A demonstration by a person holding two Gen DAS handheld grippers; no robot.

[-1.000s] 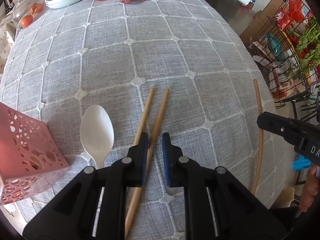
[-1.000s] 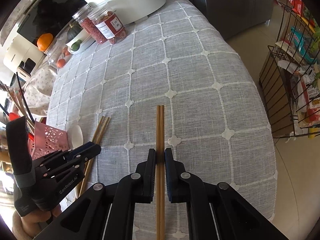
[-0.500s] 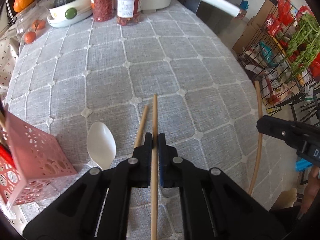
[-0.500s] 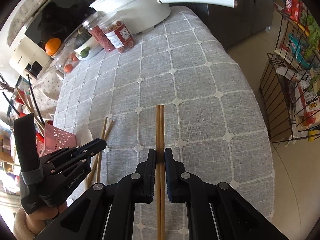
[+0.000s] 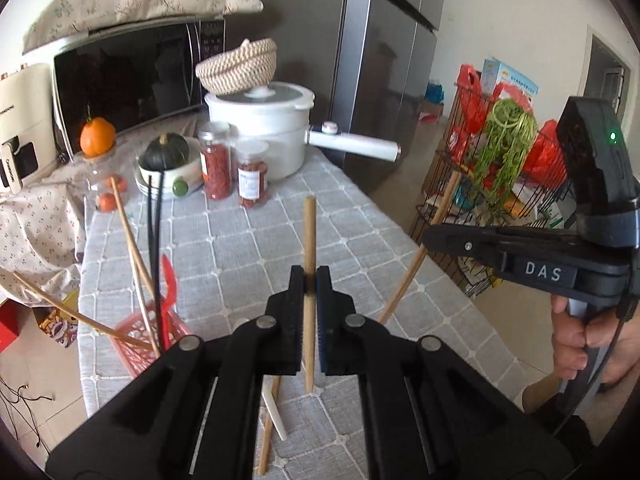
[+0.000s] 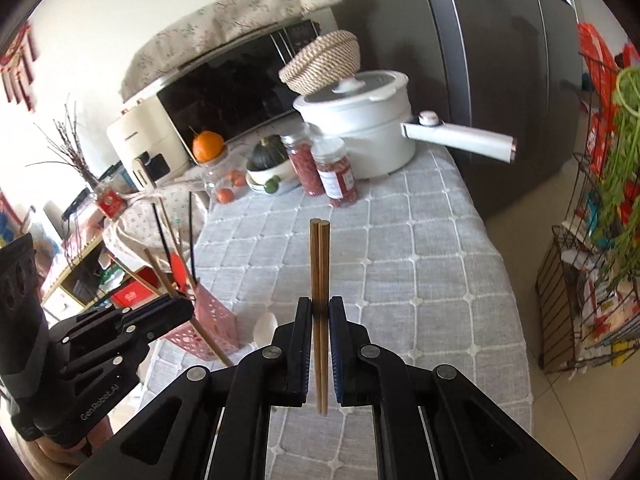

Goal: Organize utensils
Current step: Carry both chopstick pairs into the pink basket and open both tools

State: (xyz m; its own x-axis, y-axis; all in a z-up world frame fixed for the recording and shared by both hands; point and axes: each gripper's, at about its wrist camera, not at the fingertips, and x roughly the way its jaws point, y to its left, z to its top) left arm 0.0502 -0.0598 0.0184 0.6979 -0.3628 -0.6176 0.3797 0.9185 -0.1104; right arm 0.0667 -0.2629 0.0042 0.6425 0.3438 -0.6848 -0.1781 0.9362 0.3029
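We hold our left gripper (image 5: 308, 280) above the grey checked tablecloth (image 5: 248, 248), tilted forward and downward, its jaws clenched on a single light wooden chopstick (image 5: 309, 240) that stands clear of the cloth. A second light chopstick (image 5: 269, 420) lies on the cloth below, beside the white spoon handle (image 5: 274, 410). To the left stands the pink perforated holder (image 5: 136, 336) with sticks leaning out of it.

Our right gripper (image 6: 320, 312) also hangs above the cloth, angled down, its jaws clamped on a pair of dark brown chopsticks (image 6: 319, 264) held side by side, their ends lifted off the cloth. In the left wrist view our right hand (image 5: 580, 344) wraps the handle at the right edge, and the brown pair slants down beneath that gripper. The white spoon (image 6: 266, 326) rests just beside the holder.
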